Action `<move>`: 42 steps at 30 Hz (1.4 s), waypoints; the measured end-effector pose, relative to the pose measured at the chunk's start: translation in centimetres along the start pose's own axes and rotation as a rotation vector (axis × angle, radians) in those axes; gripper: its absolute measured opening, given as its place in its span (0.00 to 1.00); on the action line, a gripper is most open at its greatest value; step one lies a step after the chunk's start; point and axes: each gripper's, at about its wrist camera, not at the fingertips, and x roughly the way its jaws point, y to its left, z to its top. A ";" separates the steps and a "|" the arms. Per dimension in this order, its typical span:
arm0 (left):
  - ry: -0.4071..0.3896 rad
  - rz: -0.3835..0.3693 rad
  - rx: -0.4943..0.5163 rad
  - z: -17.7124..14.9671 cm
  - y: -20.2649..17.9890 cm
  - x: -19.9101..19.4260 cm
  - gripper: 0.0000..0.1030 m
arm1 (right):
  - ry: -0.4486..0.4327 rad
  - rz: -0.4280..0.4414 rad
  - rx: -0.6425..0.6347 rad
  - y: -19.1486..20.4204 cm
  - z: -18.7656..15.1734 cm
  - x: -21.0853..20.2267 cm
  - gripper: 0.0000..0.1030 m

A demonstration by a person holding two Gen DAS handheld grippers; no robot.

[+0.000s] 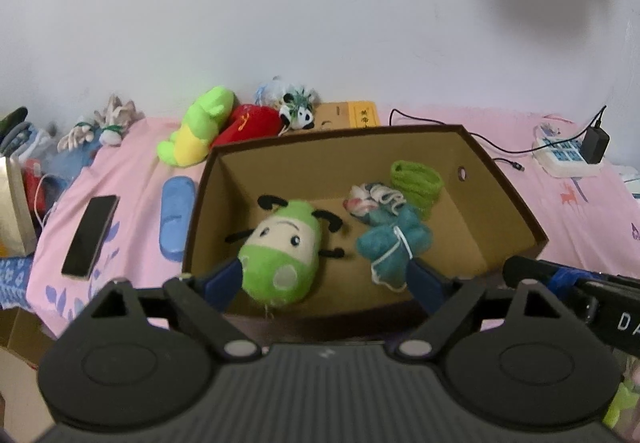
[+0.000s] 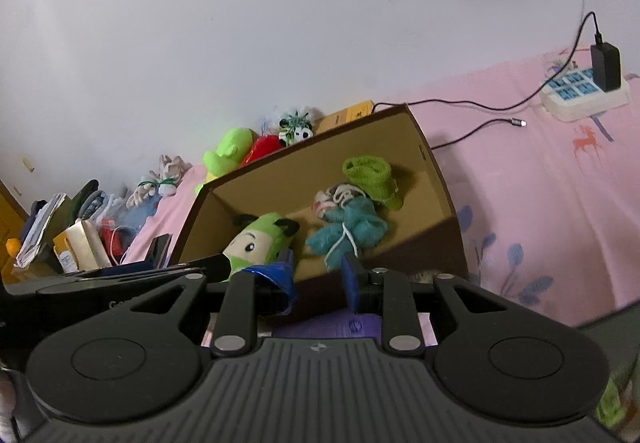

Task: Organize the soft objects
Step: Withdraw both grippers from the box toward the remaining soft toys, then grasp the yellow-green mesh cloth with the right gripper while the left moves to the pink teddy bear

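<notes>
A brown cardboard box (image 1: pixel 508 183) sits on the pink bed and holds a green and cream bug plush (image 1: pixel 280 255), a teal knit toy (image 1: pixel 394 243), a green knit piece (image 1: pixel 418 183) and a small pink and grey knit item (image 1: pixel 368 199). My left gripper (image 1: pixel 324 283) is open at the box's near rim, and the bug plush lies loose by its left finger. My right gripper (image 2: pixel 318 275) is open and empty just in front of the box (image 2: pixel 434 179), to the right of the left gripper. The bug plush (image 2: pixel 260 239) and teal toy (image 2: pixel 348 231) show there too.
Behind the box lie a lime and yellow plush (image 1: pixel 200 127), a red plush (image 1: pixel 248 123), a panda plush (image 1: pixel 298 111) and a yellow carton (image 1: pixel 356 115). A blue case (image 1: pixel 176 215) and a phone (image 1: pixel 91 235) lie left. A power strip (image 1: pixel 568 155) with cables lies right.
</notes>
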 end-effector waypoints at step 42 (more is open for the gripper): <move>0.143 -0.134 0.092 -13.5 -8.5 -6.6 0.89 | 0.100 -0.026 -0.198 -7.4 -8.9 -11.4 0.12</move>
